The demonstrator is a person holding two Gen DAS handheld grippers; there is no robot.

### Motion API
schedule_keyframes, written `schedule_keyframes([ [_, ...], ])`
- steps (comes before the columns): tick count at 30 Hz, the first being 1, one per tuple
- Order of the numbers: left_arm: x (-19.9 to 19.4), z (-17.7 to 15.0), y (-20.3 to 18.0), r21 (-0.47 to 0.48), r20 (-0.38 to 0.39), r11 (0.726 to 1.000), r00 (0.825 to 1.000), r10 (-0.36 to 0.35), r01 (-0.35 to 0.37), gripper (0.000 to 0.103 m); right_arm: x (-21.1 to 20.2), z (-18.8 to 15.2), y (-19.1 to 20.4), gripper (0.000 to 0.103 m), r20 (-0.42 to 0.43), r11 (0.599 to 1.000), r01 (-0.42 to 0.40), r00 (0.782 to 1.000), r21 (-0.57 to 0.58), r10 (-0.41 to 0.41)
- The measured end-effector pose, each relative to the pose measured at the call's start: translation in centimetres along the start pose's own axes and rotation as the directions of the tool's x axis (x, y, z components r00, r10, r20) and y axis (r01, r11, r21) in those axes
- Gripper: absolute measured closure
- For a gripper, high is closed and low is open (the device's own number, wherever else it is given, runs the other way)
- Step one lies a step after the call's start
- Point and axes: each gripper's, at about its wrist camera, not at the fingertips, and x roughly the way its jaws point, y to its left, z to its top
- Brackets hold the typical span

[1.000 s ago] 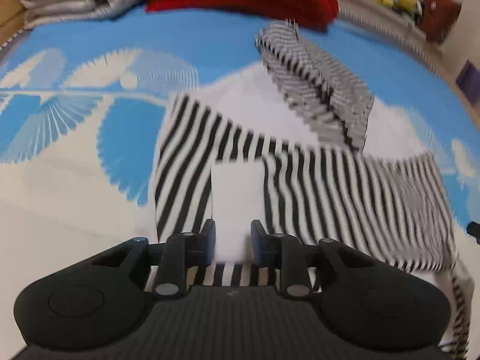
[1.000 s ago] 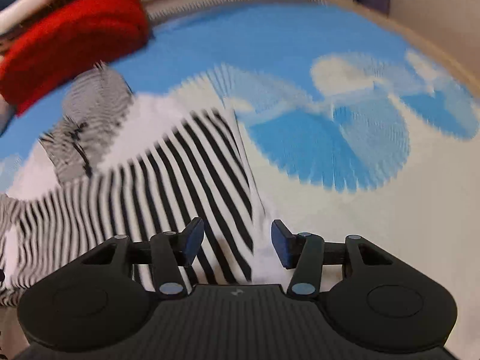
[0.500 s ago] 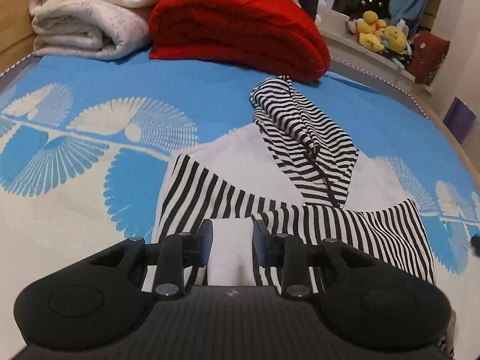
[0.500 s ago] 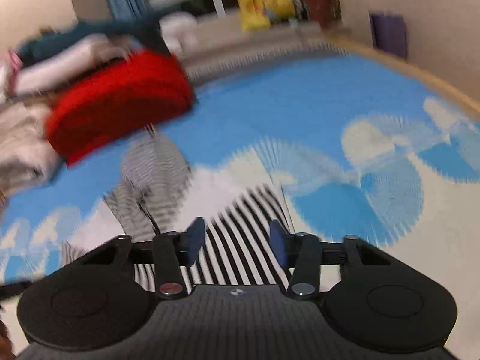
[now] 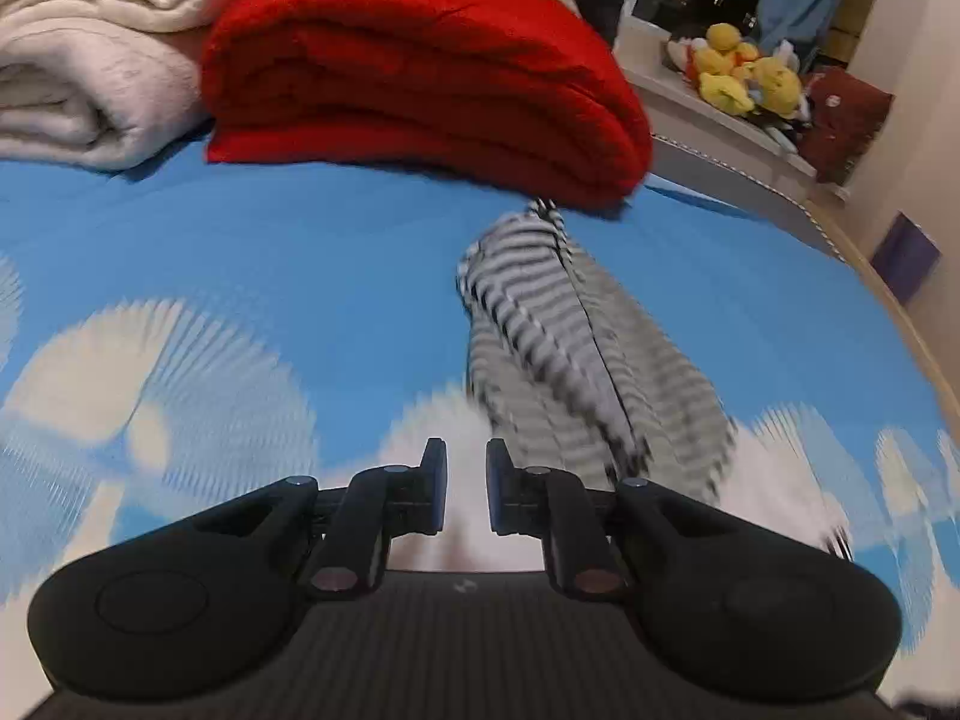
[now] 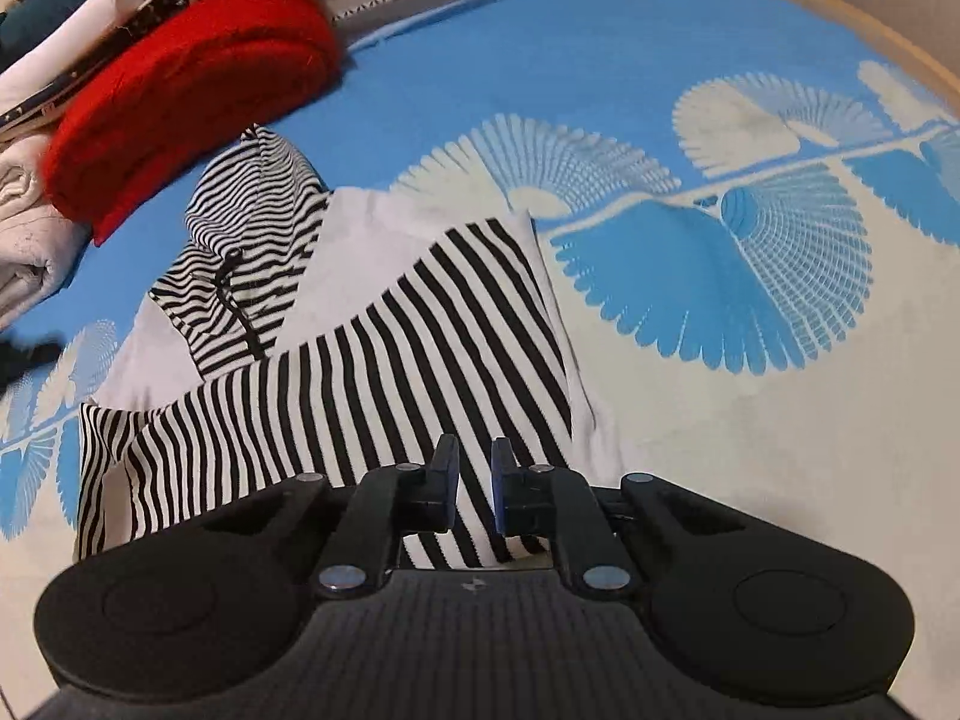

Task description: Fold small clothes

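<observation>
On the blue bedspread [image 6: 600, 60], sleeves of a striped hoodie [image 6: 420, 330] lie crossed; right gripper [image 6: 474, 486] pinches its hem, left gripper [image 5: 459, 489] narrowly parted, empty; final folds seemingly remain.

Left claw [image 5: 466, 489] narrowly parted – blurred striped hood [image 5: 576, 354] beyond, red blanket [image 5: 420, 72] behind.
</observation>
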Motion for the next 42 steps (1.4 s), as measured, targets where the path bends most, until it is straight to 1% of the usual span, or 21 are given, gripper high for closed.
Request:
schedule_keyframes([
  [5, 9.0, 5.9, 1.1, -0.038, -0.017, 0.999, 0.999, 0.037, -0.037, 0.088, 0.4, 0.3, -0.2, 0.091, -0.006, 1.000, -0.007, 1.000, 0.000, 0.007],
  [10, 16.0, 9.3, 2.8, -0.110, 0.014, 0.993, 0.999, 0.048, -0.046, 0.085, 1.0, 0.5, -0.6, 0.091, -0.022, 0.999, 0.017, 1.000, -0.033, -0.018],
  [12, 17.9, 10.2, 3.1, -0.151, 0.025, 0.988, 0.999, 0.029, -0.025, 0.075, 1.2, 0.5, -0.9, 0.091, -0.024, 0.998, 0.040, 0.999, -0.042, -0.041],
  [13, 18.8, 10.4, 3.1, -0.168, 0.025, 0.986, 1.000, 0.017, -0.012, 0.066, 1.2, 0.5, -1.0, 0.091, -0.026, 0.998, 0.043, 0.999, -0.042, -0.044],
  [14, 20.0, 10.7, 3.1, -0.179, 0.019, 0.984, 1.000, 0.006, -0.002, 0.062, 1.2, 0.5, -1.2, 0.091, -0.030, 0.998, 0.046, 0.998, -0.042, -0.047],
  [17, 22.4, 10.4, 1.8, -0.152, -0.019, 0.988, 1.000, -0.010, 0.007, 0.062, 1.4, 0.6, -1.5, 0.091, -0.034, 0.997, 0.064, 0.997, -0.035, -0.065],
  [19, 23.0, 10.2, 0.6, -0.095, -0.009, 0.996, 1.000, -0.002, 0.001, 0.066, 1.6, 0.7, -1.3, 0.091, -0.029, 0.997, 0.071, 0.997, -0.034, -0.072],
  [20, 23.0, 10.1, 0.1, -0.075, -0.008, 0.997, 1.000, -0.023, 0.023, 0.094, 1.7, 0.7, -1.2, 0.091, -0.029, 0.997, 0.073, 0.997, -0.034, -0.074],
  [21, 23.1, 10.1, -0.3, -0.064, -0.026, 0.997, 0.999, -0.043, 0.042, 0.099, 1.7, 0.7, -1.0, 0.091, -0.030, 0.997, 0.072, 0.997, -0.036, -0.073],
  [22, 22.7, 10.1, -0.8, -0.041, -0.031, 0.999, 0.999, -0.027, 0.026, 0.099, 1.7, 0.7, -0.9, 0.091, -0.030, 0.997, 0.069, 0.997, -0.037, -0.070],
  [23, 22.0, 10.1, -1.3, -0.009, -0.020, 1.000, 1.000, -0.013, 0.012, 0.100, 1.7, 0.7, -0.7, 0.091, -0.029, 0.997, 0.067, 0.997, -0.039, -0.068],
  [25, 19.5, 10.2, -2.0, 0.031, 0.004, 0.999, 0.999, -0.037, 0.036, 0.100, 1.5, 0.8, -0.5, 0.091, -0.026, 0.997, 0.064, 0.998, -0.039, -0.065],
  [28, 13.4, 9.9, -3.4, 0.084, 0.063, 0.989, 0.990, -0.127, 0.122, 0.101, 0.9, 1.0, -0.4, 0.091, -0.017, 0.998, 0.052, 0.998, -0.024, -0.052],
  [31, 4.8, 6.5, -5.7, 0.231, 0.116, 0.948, 0.962, -0.249, 0.218, 0.101, 0.3, 1.4, -0.2, 0.091, 0.005, 0.999, 0.041, 0.999, -0.016, -0.041],
  [34, -3.9, -0.4, -6.9, 0.335, 0.105, 0.886, 0.921, -0.374, 0.321, 0.101, -0.3, 1.6, -0.1, 0.091, 0.023, 1.000, 0.026, 0.999, 0.016, -0.027],
  [35, -6.5, -3.6, -7.1, 0.359, 0.072, 0.861, 0.909, -0.410, 0.360, 0.101, -0.5, 1.6, -0.1, 0.091, 0.029, 0.999, 0.017, 0.999, 0.027, -0.018],
  [37, -10.3, -9.5, -6.9, 0.372, -0.016, 0.837, 0.904, -0.427, 0.402, 0.101, -0.8, 1.4, -0.1, 0.091, 0.042, 0.999, 0.005, 0.999, 0.037, -0.007],
  [38, -12.0, -12.8, -6.7, 0.376, -0.083, 0.820, 0.897, -0.434, 0.432, 0.101, -0.8, 1.4, -0.1, 0.091, 0.040, 0.999, 0.008, 0.999, 0.047, -0.010],
  [40, -13.9, -18.2, -6.7, 0.389, -0.258, 0.797, 0.885, -0.388, 0.463, 0.101, -1.0, 1.4, -0.4, 0.091, 0.043, 0.996, -0.008, 0.999, 0.089, 0.004],
  [41, -14.9, -20.7, -6.6, 0.396, -0.320, 0.795, 0.881, -0.349, 0.459, 0.100, -1.1, 1.5, -0.4, 0.091, 0.045, 0.994, -0.015, 0.999, 0.104, 0.011],
  [42, -15.9, -22.1, -6.3, 0.393, -0.342, 0.800, 0.880, -0.330, 0.453, 0.100, -1.3, 1.5, -0.4, 0.091, 0.050, 0.993, -0.023, 0.999, 0.115, 0.018],
])
